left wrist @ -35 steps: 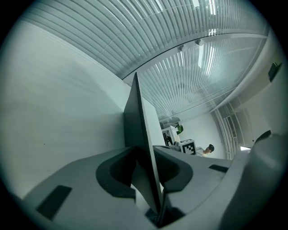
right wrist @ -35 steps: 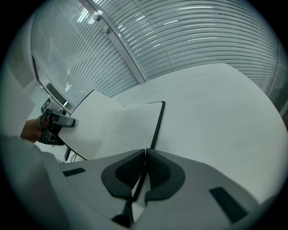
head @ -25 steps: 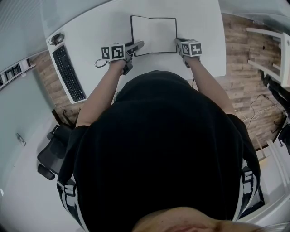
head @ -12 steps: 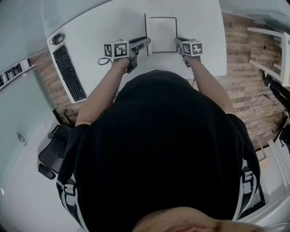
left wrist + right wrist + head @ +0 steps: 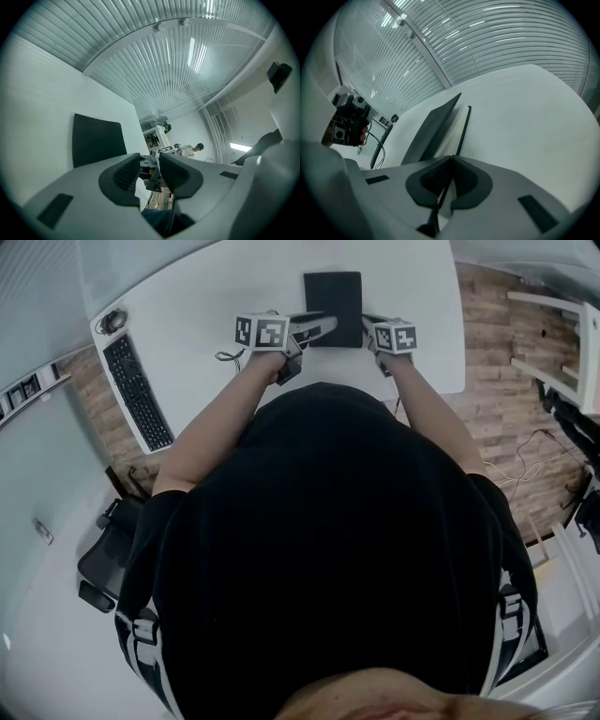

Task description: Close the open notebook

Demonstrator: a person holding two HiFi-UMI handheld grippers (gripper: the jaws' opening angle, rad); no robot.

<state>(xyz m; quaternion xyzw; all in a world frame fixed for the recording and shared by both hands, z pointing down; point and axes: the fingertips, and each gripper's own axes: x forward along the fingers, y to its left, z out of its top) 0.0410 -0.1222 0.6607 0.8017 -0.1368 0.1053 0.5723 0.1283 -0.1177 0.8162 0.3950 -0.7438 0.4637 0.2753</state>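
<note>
Notebook [image 5: 333,294], one, closed; right claw [image 5: 451,161] pinches its edge; left claw [image 5: 149,161] slightly apart.

The notebook [image 5: 333,307] is a plain black rectangle lying on the white tabletop [image 5: 216,296] at the upper middle of the frame. Its cover faces up, no pages show, and its long sides run up the picture.

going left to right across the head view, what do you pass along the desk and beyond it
keyboard → left gripper → notebook → right gripper → wood floor
</note>
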